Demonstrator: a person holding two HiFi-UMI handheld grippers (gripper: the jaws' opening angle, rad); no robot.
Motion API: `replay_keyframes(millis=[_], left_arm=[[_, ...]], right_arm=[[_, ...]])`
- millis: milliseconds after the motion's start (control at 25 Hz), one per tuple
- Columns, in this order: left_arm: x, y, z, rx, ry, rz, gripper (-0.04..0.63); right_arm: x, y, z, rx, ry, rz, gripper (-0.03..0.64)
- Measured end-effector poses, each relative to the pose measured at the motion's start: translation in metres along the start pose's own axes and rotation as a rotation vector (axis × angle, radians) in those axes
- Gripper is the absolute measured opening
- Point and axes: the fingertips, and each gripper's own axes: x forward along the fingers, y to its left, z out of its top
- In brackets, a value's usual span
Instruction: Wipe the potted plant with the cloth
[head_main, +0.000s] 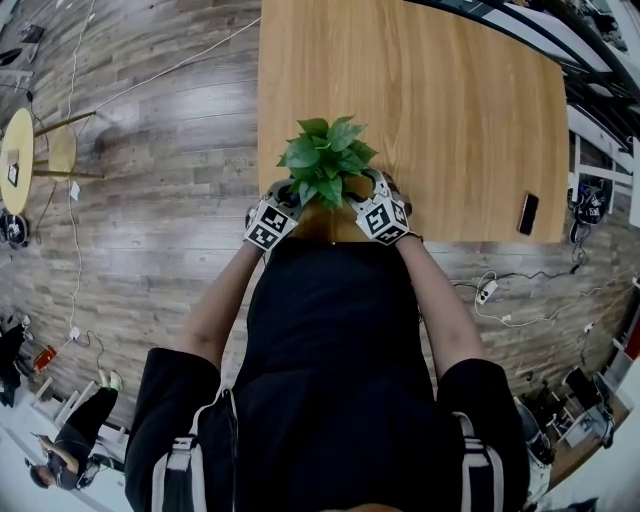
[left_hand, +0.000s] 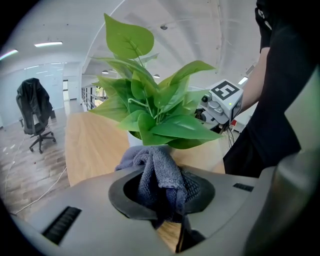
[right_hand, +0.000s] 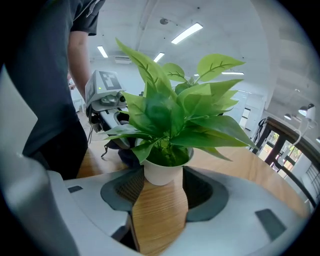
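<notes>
The potted plant (head_main: 325, 160) stands at the near edge of the tabletop (head_main: 450, 120). To its left, the left gripper (left_hand: 162, 192) clamps a grey cloth (left_hand: 155, 165) against the pot. The right gripper (right_hand: 164, 190) grips the white pot from the right.

We read no words, numbers or brands; the cubes (head_main: 268, 224) on the left gripper (left_hand: 161, 187) and right gripper (right_hand: 160, 192) show only square patterns.

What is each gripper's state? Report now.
Left gripper: shut on the grey cloth.
Right gripper: jaws apparently gripping the plant's white pot.
</notes>
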Motion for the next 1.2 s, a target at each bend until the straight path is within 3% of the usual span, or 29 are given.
replay_keyframes(millis=[200, 360, 520, 680, 920, 1200], left_arm=[[-0.003, 0.015, -0.001, -0.036, -0.011, 0.039, 0.109], [-0.007, 0.032, -0.001, -0.068, -0.027, 0.063, 0.109], [-0.007, 0.045, 0.003, -0.078, -0.038, 0.07, 0.109], [-0.004, 0.042, 0.005, -0.058, -0.033, 0.061, 0.109], [-0.003, 0.035, 0.007, -0.047, -0.027, 0.052, 0.109], [-0.008, 0.0, -0.005, 0.0, -0.03, -0.032, 0.109]], right_arm=[[-0.004, 0.017, 0.002, -0.033, 0.004, 0.059, 0.233], [-0.008, 0.041, 0.002, 0.018, -0.019, 0.122, 0.233], [-0.008, 0.021, 0.001, 0.112, -0.021, 0.05, 0.233], [-0.005, 0.008, 0.012, 0.047, -0.027, 0.029, 0.233], [-0.003, 0.004, 0.013, 0.057, -0.019, 0.007, 0.233], [-0.003, 0.008, 0.012, 0.073, -0.017, -0.023, 0.233]])
